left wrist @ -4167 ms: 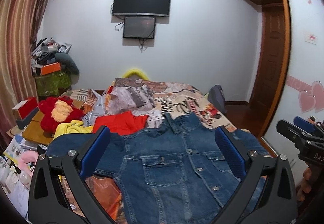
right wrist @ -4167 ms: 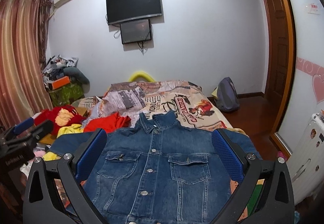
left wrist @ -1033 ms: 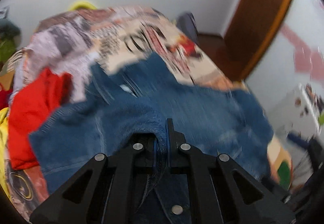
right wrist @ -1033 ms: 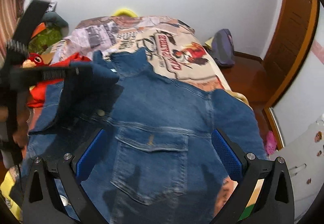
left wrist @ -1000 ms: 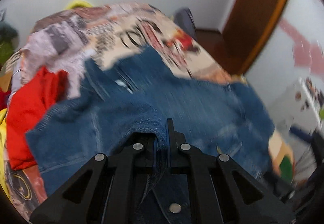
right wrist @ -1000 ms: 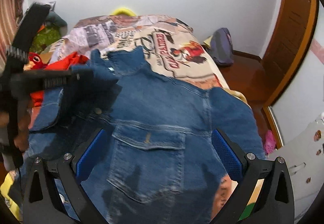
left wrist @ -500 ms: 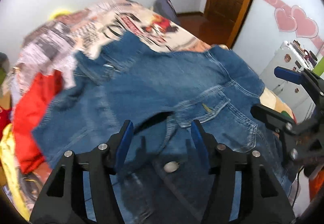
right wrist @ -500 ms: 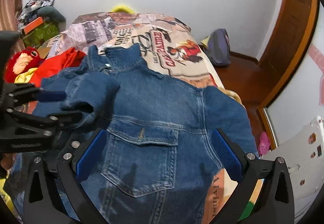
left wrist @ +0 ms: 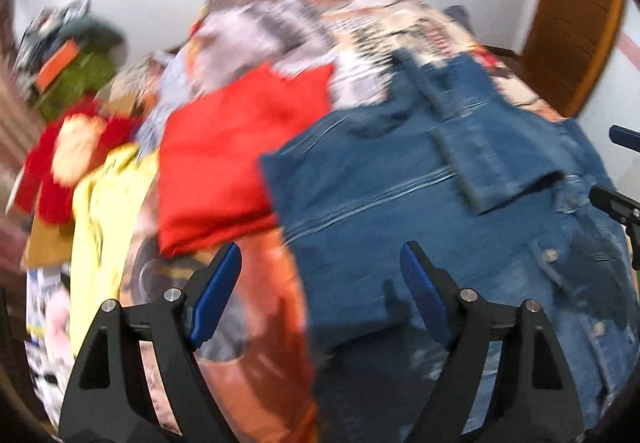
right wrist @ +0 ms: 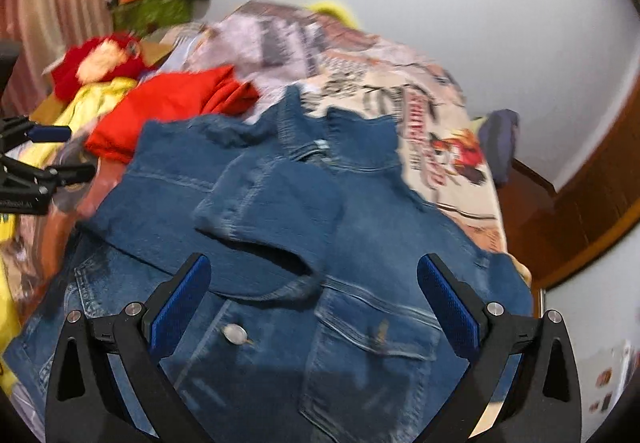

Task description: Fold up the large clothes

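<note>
From the left wrist, the left gripper (left wrist: 320, 283) stands with jaws parted and empty — the denim jacket (left wrist: 460, 203) spreads ahead and to their right on the bed (left wrist: 380, 23), a red garment (left wrist: 232, 155) ahead-left. From the right wrist, the right gripper (right wrist: 312, 295) gapes empty too; the jacket lies directly between and beyond its jaws, collar farthest, one sleeve folded across the chest. The right looks nearer the unfolded side. No writing is legible.

Left hand-held gripper (left wrist: 320, 283) and right hand-held gripper (right wrist: 312, 291) both gape wide, gripping nothing.
</note>
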Motion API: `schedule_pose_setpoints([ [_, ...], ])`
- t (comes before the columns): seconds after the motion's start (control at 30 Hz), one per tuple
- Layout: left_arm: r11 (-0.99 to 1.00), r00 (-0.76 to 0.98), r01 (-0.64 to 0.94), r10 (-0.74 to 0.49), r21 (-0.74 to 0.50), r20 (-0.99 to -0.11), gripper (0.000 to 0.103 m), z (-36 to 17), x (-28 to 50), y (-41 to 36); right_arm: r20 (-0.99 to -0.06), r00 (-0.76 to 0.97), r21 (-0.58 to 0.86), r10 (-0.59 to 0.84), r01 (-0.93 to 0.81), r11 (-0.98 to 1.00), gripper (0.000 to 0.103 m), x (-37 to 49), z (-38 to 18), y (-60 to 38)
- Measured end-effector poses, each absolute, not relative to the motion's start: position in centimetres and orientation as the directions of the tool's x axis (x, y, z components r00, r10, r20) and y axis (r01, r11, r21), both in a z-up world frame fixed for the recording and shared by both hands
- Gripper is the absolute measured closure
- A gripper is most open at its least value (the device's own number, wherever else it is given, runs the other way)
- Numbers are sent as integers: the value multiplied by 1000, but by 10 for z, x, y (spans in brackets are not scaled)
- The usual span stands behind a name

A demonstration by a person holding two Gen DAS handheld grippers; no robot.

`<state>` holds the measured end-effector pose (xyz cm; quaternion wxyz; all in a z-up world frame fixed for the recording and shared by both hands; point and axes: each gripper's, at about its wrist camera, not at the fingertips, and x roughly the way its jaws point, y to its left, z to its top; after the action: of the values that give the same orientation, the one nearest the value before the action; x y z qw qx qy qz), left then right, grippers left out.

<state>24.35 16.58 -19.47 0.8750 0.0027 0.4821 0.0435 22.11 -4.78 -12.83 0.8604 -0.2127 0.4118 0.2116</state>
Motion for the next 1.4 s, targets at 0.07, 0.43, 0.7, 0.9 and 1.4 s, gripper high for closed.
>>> schedule_pose_setpoints([
  [0.07, 993, 504, -117, 85, 29, -860, 22, -209, 237, 184, -818, 545, -212, 182, -581, 786, 2, 226, -141, -30],
  [0.43, 983, 407, -177, 24, -53, -913, 22, -264, 224, 207, -897, 428, -275, 106, -731, 625, 27, 242, -197, 26],
  [0.7, 974, 380, -204, -13, -98, -925, 21, -283, 224, 208, -898, 417, -250, 136, -742, 622, 79, 251, -196, 30],
  [0.9, 971, 372, -221, -6, -95, -928, 21, -282, 222, 209, -850, 496, -251, 177, -677, 692, 91, 254, -164, 18],
  [1.4, 975, 411, -220, 57, -38, -910, 21, -248, 215, 196, -721, 655, -60, 225, -383, 922, 95, 266, -79, -111],
])
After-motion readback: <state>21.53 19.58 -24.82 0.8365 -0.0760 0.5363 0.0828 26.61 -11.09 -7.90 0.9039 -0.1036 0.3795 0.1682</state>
